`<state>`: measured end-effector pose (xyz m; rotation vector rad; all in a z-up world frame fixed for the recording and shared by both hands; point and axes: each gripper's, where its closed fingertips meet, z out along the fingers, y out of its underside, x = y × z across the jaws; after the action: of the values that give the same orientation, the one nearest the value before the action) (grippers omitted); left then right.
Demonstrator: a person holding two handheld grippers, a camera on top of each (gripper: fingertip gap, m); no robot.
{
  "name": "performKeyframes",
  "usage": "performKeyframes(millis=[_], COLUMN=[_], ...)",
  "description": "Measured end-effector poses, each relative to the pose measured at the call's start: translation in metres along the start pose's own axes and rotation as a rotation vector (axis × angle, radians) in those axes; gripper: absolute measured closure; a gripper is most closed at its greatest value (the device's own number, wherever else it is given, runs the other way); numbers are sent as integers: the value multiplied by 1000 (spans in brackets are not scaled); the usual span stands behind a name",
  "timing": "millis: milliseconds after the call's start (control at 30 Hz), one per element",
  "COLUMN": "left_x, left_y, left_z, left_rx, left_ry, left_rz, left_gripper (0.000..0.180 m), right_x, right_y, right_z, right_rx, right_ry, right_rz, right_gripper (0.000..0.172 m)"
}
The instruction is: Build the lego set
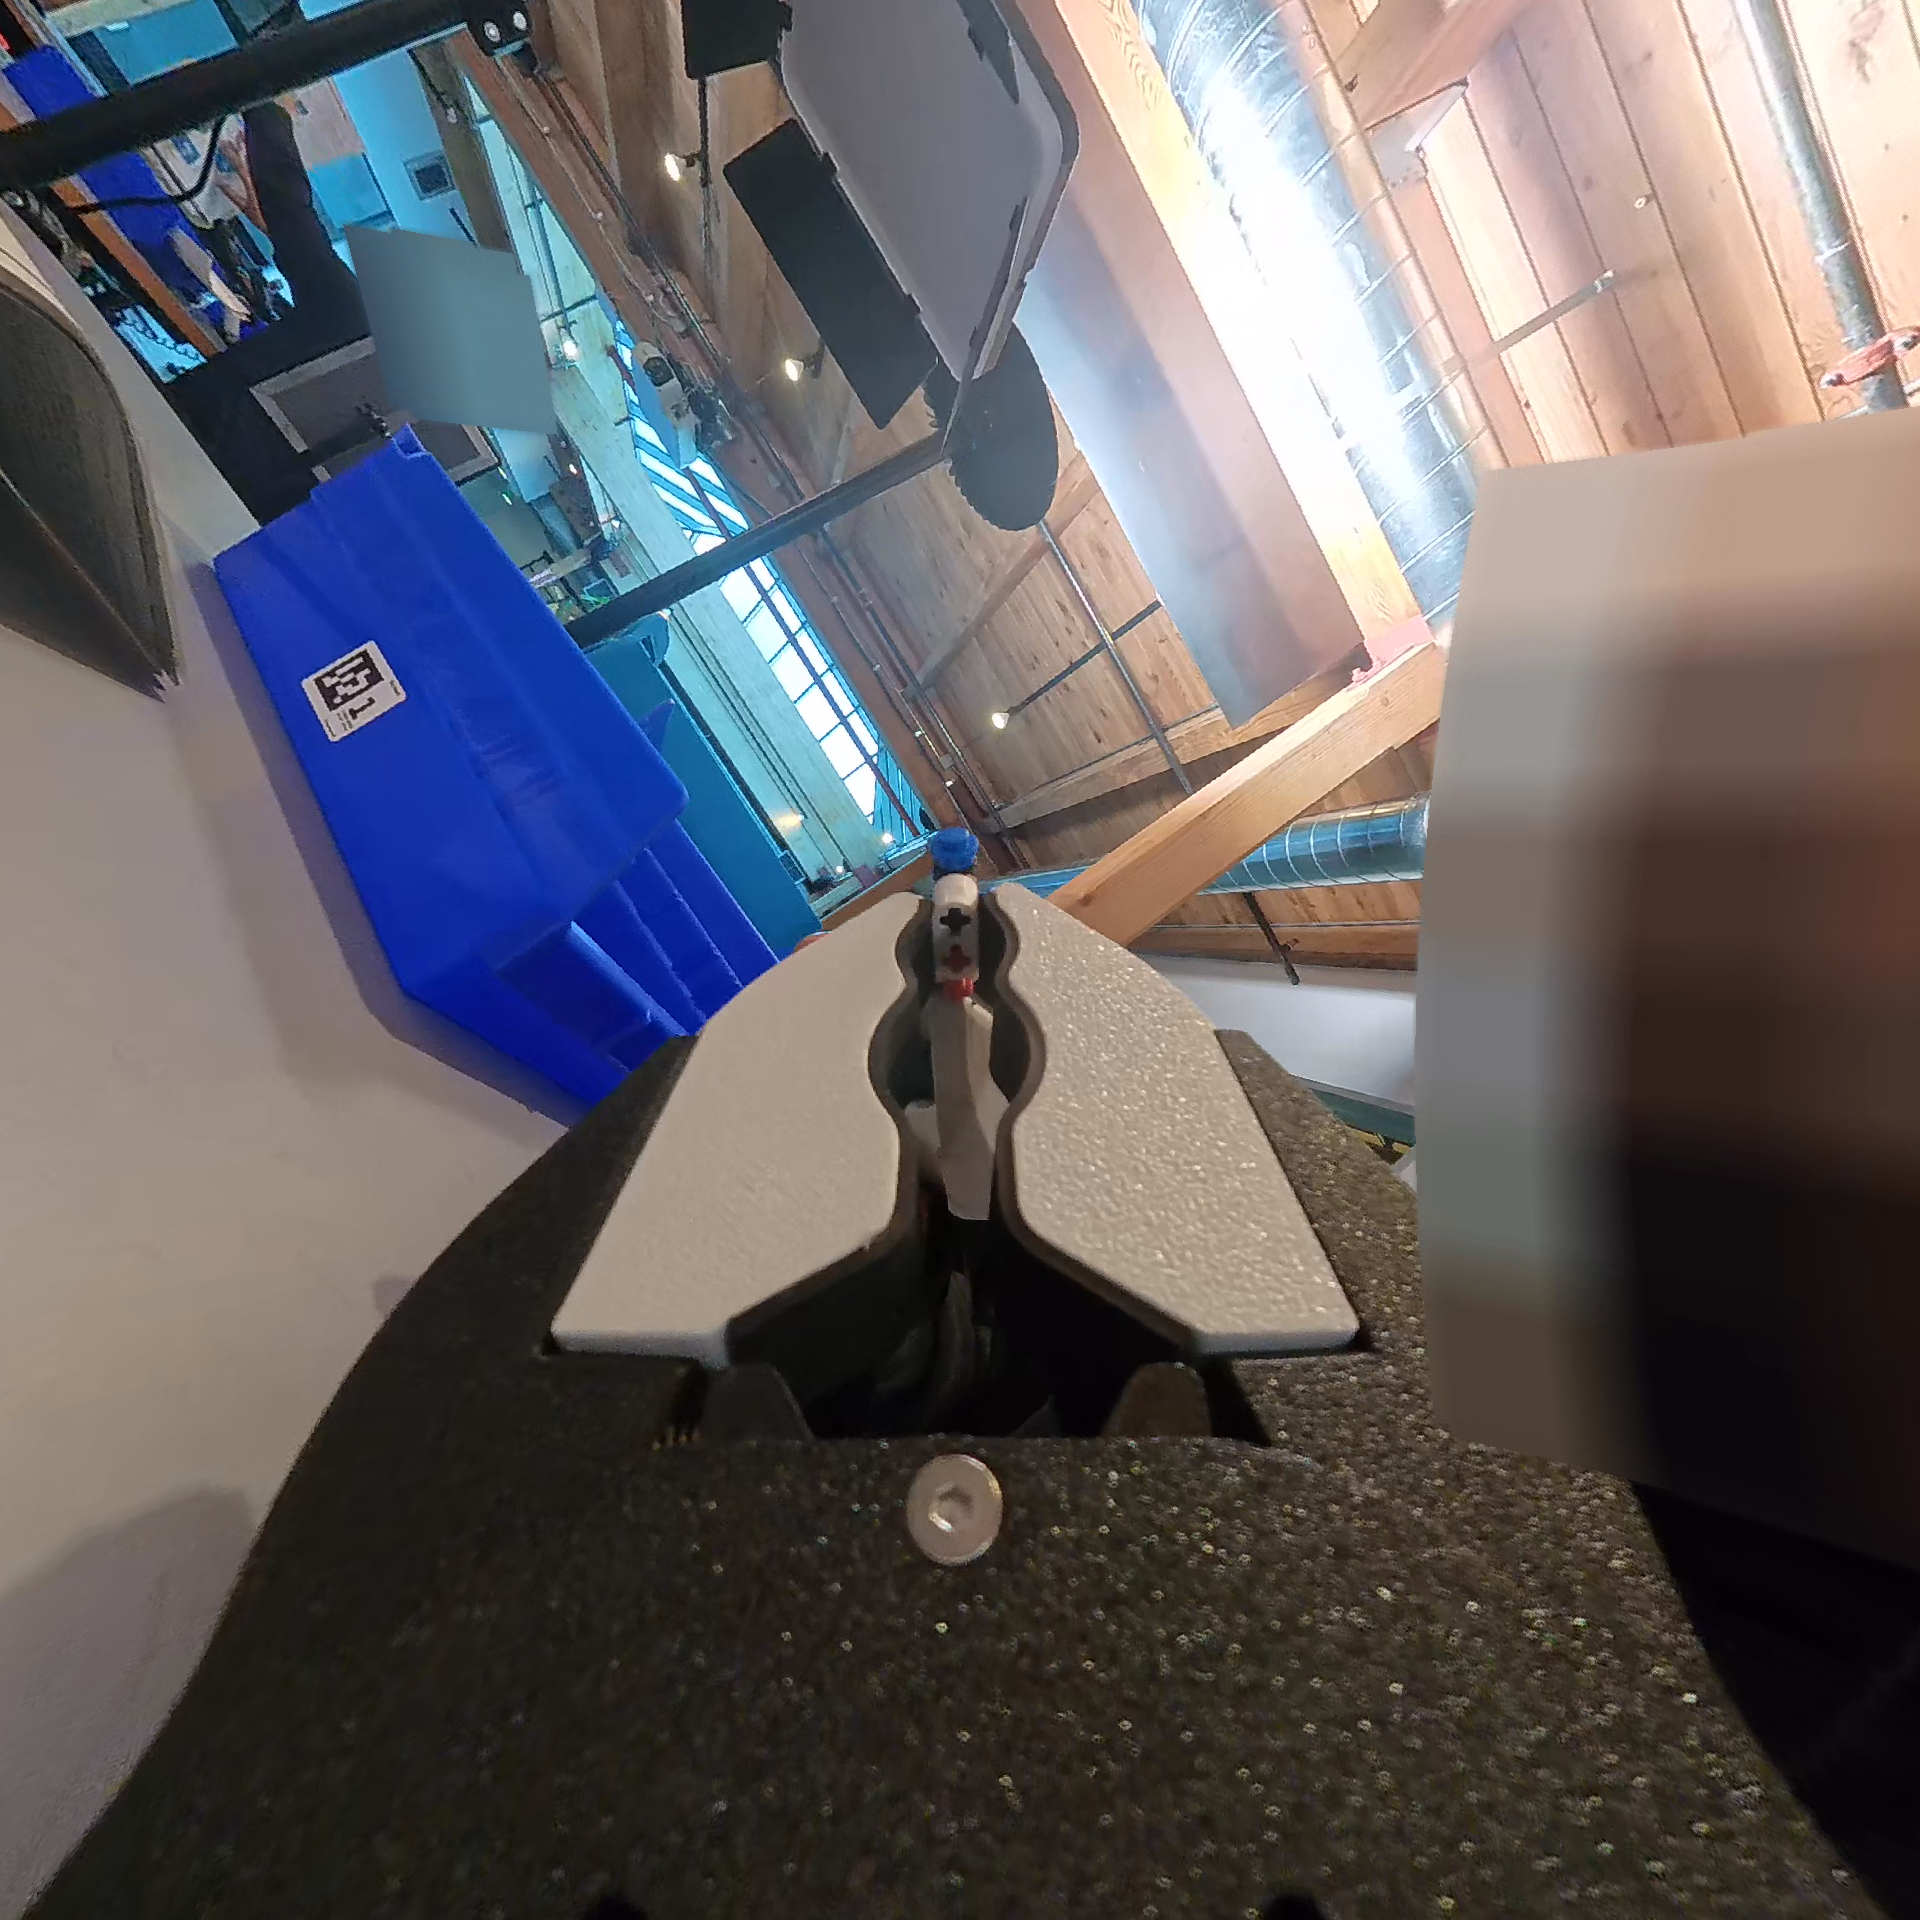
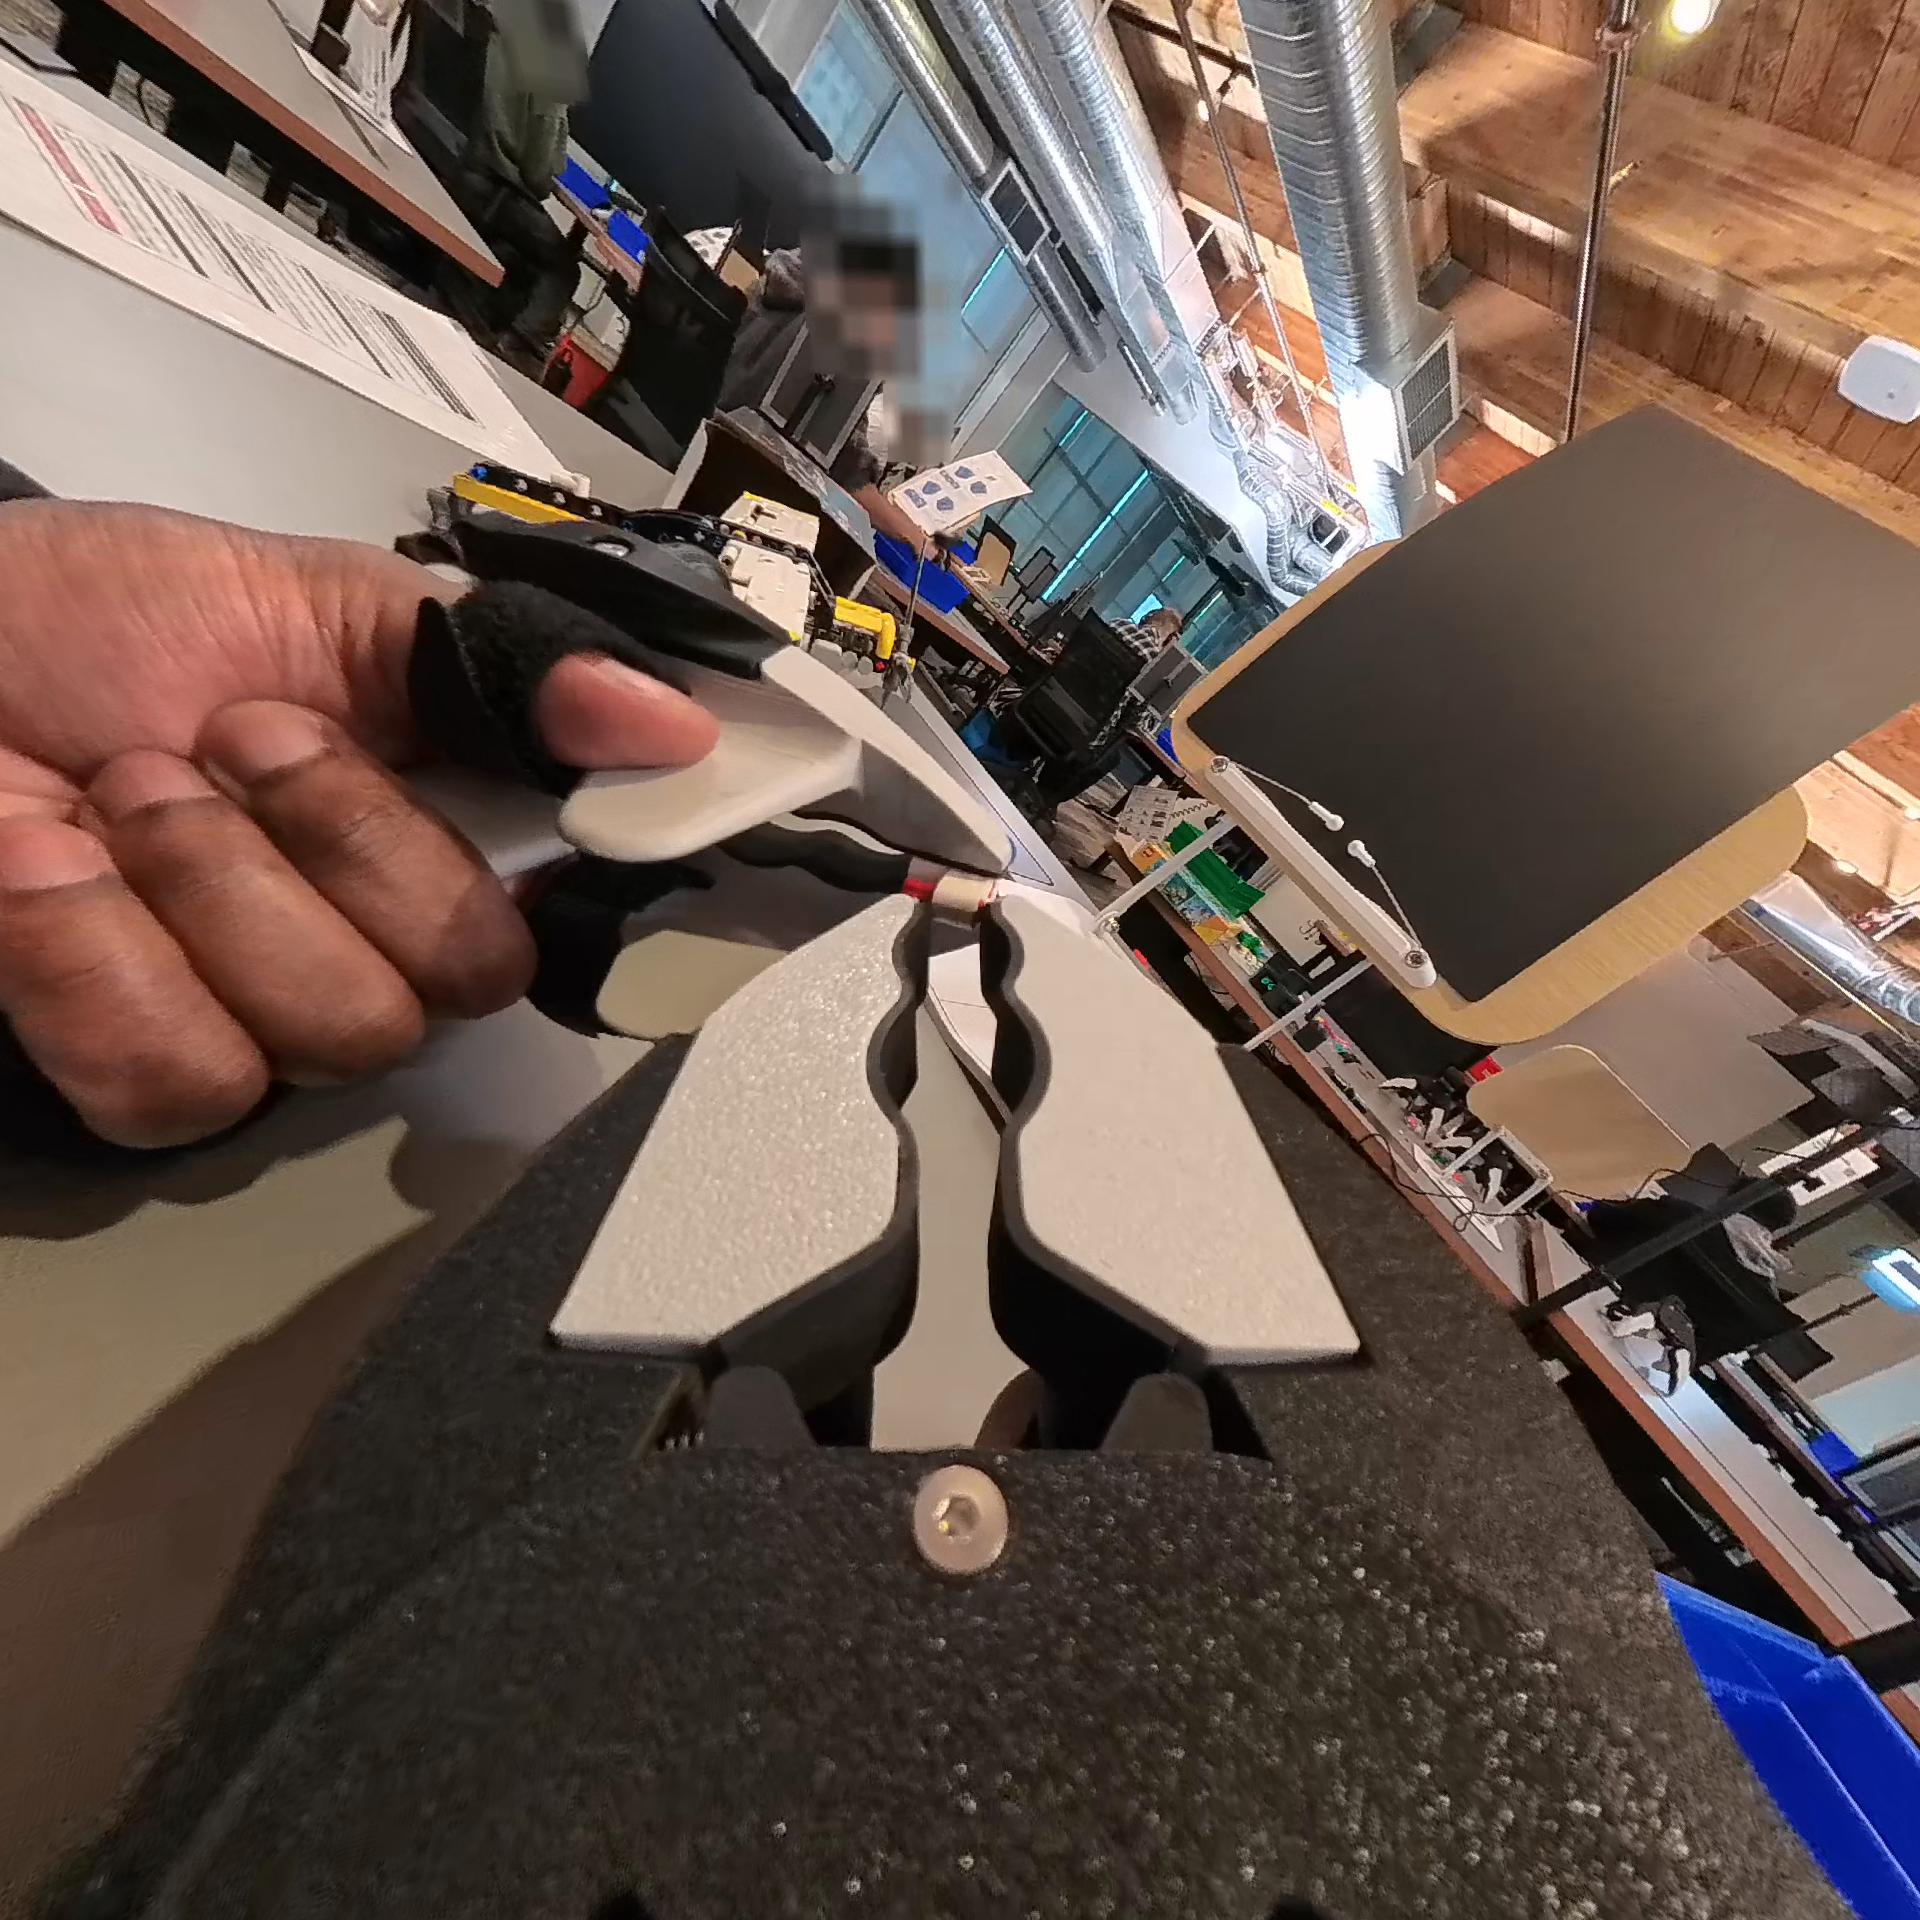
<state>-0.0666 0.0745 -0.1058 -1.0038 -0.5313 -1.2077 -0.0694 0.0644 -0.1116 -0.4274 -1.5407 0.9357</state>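
Setting: a workshop hall with a timber ceiling (image 1: 1621, 208), silver ducting (image 2: 1340, 218) and long desks; we work over a pale grey table (image 1: 125, 987).

Item 1, left tongs (image 1: 956, 935). Grey textured fingers (image 1: 810, 1122) on a black speckled body, tilted upward toward the ceiling. The jaws are nearly together and clamp a slim white toy-brick connector (image 1: 954, 940), upright between the tips. We note cross-shaped holes on its face, a red bit at its lower end and a blue pin (image 1: 953, 850) sticking out above the fingertips. A pale bar continues from it down between the fingers.

Item 2, right tongs (image 2: 951, 914). Same build. Its tips sit at the small white piece with red ends, which lies crosswise just at the fingertips; we cannot tell whether the pads press on it.

Item 3, a hand (image 2: 208, 790) to the left of the right tongs, gripping the left tongs, a black strap over one finger.

Item 4, blue plastic bins (image 1: 468, 748), left of the left tongs, one bearing a square black-and-white sticker.

Item 5, a toy-brick assembly (image 2: 769, 566) in yellow, black and white, on the table beyond the hand.

Item 6, a printed sheet (image 2: 239, 260), far left of the right tongs.

Item 7, a dark panel with a pale wooden edge (image 2: 1558, 727), right of the right tongs.
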Motion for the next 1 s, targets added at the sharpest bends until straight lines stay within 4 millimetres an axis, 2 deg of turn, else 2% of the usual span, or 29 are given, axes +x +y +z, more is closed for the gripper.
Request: performKeyframes(millis=[1000], left_x=[-6], left_y=[-1], left_z=[-2], left_rx=[30], left_ry=[-68], left_rz=[21], left_gripper=[172], right_x=[-2], right_y=[6], right_z=[1], right_rx=[-73], right_ry=[-16], right_rz=[-97], right_gripper=[165])
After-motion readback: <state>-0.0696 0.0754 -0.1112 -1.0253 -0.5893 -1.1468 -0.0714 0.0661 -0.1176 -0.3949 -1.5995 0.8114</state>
